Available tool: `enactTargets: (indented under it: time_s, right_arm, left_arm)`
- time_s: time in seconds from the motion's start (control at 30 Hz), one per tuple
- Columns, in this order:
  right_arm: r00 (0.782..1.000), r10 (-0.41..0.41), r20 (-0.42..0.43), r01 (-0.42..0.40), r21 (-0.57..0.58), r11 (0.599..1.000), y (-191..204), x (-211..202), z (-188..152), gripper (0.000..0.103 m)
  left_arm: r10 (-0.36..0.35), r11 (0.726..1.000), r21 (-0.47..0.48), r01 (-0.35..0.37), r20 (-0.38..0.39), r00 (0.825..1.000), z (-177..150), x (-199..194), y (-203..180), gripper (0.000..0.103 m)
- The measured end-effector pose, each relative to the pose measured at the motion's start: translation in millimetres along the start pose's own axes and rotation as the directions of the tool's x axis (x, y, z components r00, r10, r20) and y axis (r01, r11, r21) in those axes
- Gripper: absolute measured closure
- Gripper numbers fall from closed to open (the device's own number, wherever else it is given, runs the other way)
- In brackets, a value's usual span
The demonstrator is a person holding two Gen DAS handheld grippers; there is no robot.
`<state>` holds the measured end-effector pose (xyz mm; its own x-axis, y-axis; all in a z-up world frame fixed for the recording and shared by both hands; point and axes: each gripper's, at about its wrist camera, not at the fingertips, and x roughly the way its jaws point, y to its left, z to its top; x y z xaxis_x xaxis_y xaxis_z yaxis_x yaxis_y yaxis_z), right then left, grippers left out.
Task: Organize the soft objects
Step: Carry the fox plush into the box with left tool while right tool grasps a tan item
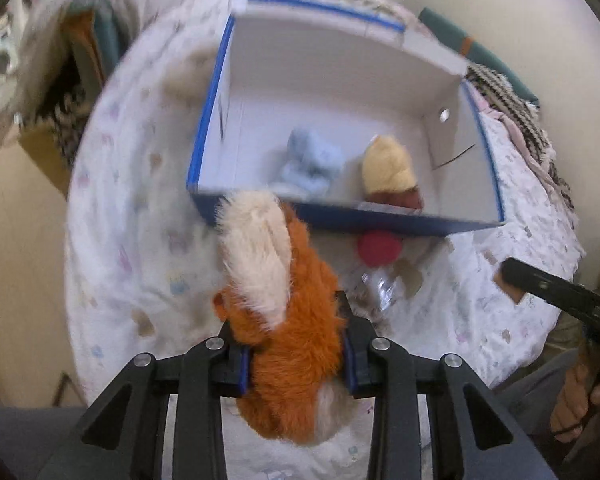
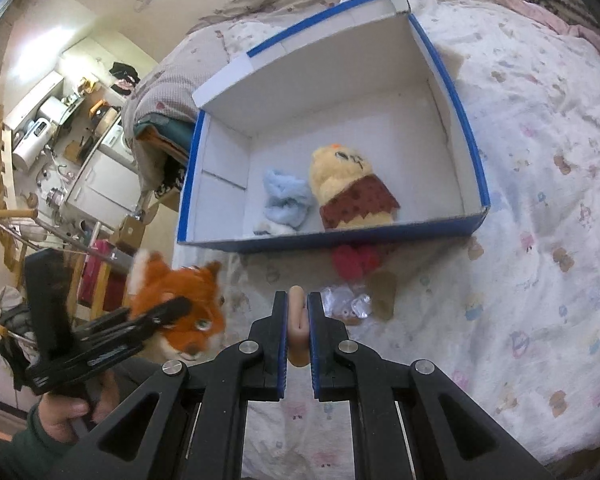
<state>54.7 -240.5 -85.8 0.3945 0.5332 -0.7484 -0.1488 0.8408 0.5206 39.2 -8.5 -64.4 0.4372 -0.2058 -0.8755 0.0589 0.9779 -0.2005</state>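
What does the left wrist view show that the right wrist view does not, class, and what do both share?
Only the left wrist view shows the fox plush's back and pale tail between the left gripper's fingers. Only the right wrist view shows the fox's face, the kitchen clutter, and the right gripper shut on a small peach object. Both show the blue box holding a blue plush and yellow plush.

Home bedroom; quilted bed [image 2: 540,160]

**Colours on the bed**

The fox plush [image 1: 288,344] is orange with a cream tail. Ahead of the tool, the box [image 2: 332,238] is blue outside, white inside, holding a pale blue plush [image 2: 286,200] and a yellow bear [image 2: 350,184] in a spotted maroon top. The bedsheet [image 2: 540,200] is white with pastel animal prints.
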Motion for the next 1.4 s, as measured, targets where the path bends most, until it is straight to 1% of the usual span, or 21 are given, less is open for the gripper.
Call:
enactTargets:
  time_s: [0.1, 0.2, 0.27, 0.33, 0.5, 0.67, 0.77, 0.83, 0.87, 0.93, 1.07, 1.13, 1.3, 1.4]
  right_arm:
    - [1.0, 0.007, 0.026, -0.007, 0.0, 1.0, 3.1, -6.5, 7.8, 0.093]
    - [0.998, 0.011, 0.06, -0.01, -0.019, 1.0, 10.1, -14.9, 18.3, 0.093]
    - [0.996, 0.005, 0.088, -0.002, -0.038, 0.999, 15.3, -21.5, 26.6, 0.093]
    - [0.993, 0.006, 0.117, 0.001, -0.056, 0.998, 19.9, -27.7, 38.1, 0.093]
    - [0.986, -0.02, 0.166, 0.034, -0.082, 0.996, 27.2, -32.7, 72.2, 0.093]
    - [0.978, -0.055, 0.2, 0.075, -0.095, 0.993, 29.3, -24.7, 100.5, 0.093]
    - [0.975, -0.062, 0.213, 0.083, -0.091, 0.992, 26.6, -14.2, 112.7, 0.093]
    - [0.972, -0.088, 0.219, 0.111, -0.099, 0.989, 24.5, -2.6, 116.9, 0.093]
    - [0.969, -0.102, 0.223, 0.13, -0.11, 0.985, 23.2, 3.9, 117.9, 0.092]
    - [0.969, -0.137, 0.205, 0.163, -0.114, 0.98, 16.5, 21.4, 115.6, 0.092]
    - [0.974, -0.172, 0.145, 0.189, -0.116, 0.975, 6.1, 50.4, 109.2, 0.092]
    - [0.975, -0.179, 0.134, 0.197, -0.133, 0.971, 6.4, 58.4, 108.8, 0.092]
    - [0.967, -0.234, 0.1, 0.246, -0.129, 0.961, -2.0, 77.4, 110.1, 0.092]
    - [0.955, -0.283, 0.085, 0.292, -0.108, 0.95, -10.3, 86.1, 112.6, 0.092]
  left_arm:
    - [0.01, 1.0, 0.013, -0.01, 0.065, 0.998, 12.1, -21.0, -7.7, 0.073]
    - [0.032, 0.999, 0.023, -0.035, 0.134, 0.99, 26.2, -39.2, -12.1, 0.073]
    - [0.057, 0.997, 0.032, -0.064, 0.192, 0.98, 37.4, -50.6, -15.2, 0.073]
    - [0.054, 0.998, 0.03, -0.063, 0.231, 0.971, 50.8, -59.5, -15.6, 0.073]
    - [0.052, 0.997, 0.041, -0.065, 0.27, 0.961, 84.8, -59.5, -16.9, 0.073]
    - [0.052, 0.995, 0.064, -0.073, 0.288, 0.956, 118.1, -41.6, -21.7, 0.073]
    - [0.06, 0.994, 0.065, -0.082, 0.289, 0.955, 136.3, -25.5, -24.5, 0.073]
    - [0.064, 0.994, 0.066, -0.086, 0.282, 0.957, 144.9, -12.3, -26.2, 0.073]
    - [0.066, 0.994, 0.067, -0.088, 0.278, 0.958, 147.0, -5.8, -27.4, 0.073]
    - [0.079, 0.993, 0.066, -0.1, 0.266, 0.961, 149.8, 11.9, -28.1, 0.073]
    - [0.105, 0.991, 0.058, -0.123, 0.248, 0.963, 144.3, 42.6, -26.1, 0.073]
    - [0.112, 0.991, 0.05, -0.128, 0.234, 0.966, 140.2, 54.2, -22.9, 0.073]
    - [0.121, 0.99, 0.046, -0.132, 0.2, 0.972, 139.5, 78.6, -15.2, 0.072]
    - [0.097, 0.994, 0.034, -0.105, 0.19, 0.977, 143.1, 89.4, -9.2, 0.072]
